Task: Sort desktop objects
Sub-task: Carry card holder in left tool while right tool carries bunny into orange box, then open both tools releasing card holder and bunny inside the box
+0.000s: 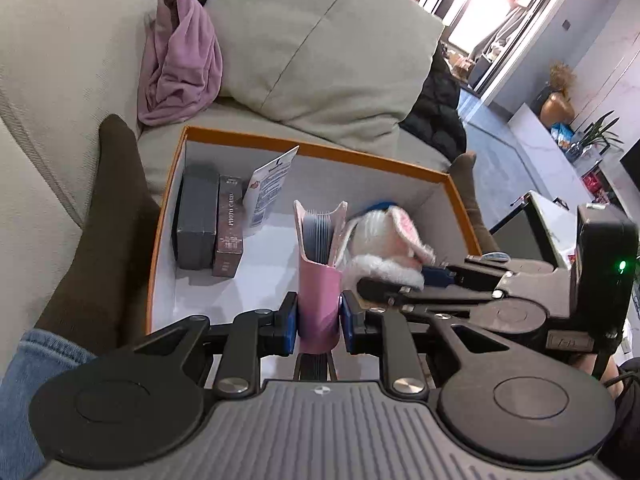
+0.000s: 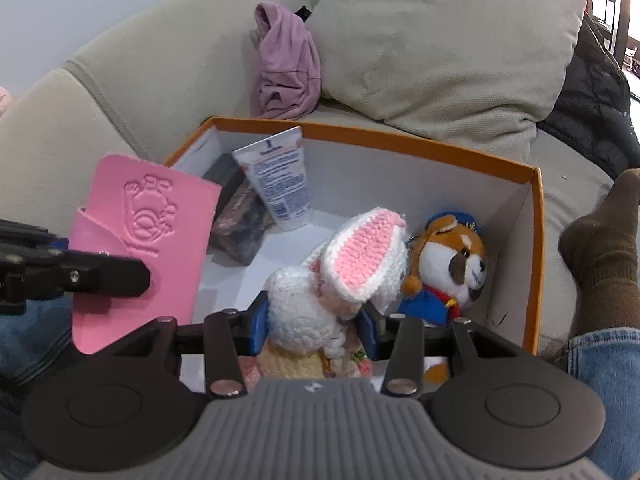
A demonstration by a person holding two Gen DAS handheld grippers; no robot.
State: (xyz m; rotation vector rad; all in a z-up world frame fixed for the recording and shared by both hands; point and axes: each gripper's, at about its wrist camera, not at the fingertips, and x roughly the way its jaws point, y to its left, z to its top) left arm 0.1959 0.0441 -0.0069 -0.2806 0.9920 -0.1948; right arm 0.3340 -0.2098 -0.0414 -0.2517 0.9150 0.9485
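Observation:
My left gripper (image 1: 319, 322) is shut on a pink card holder (image 1: 320, 280), held edge-on over the near part of an orange box (image 1: 320, 148); its embossed pink cover (image 2: 144, 240) shows at the left of the right wrist view. My right gripper (image 2: 316, 326) is shut on a white crocheted bunny (image 2: 320, 292) with pink ears, above the box (image 2: 400, 136) beside a small dog plush in blue (image 2: 448, 272). In the left wrist view the bunny (image 1: 384, 248) and the right gripper's fingers (image 1: 380, 290) sit just right of the card holder.
Inside the box lie a dark case (image 1: 196, 224), a brown photo-card box (image 1: 229, 228) and a white tube (image 2: 278, 176). The box rests on a beige sofa with a cushion (image 1: 320, 40) and a mauve cloth (image 1: 180, 60). A person's legs in brown socks (image 1: 100, 220) flank it.

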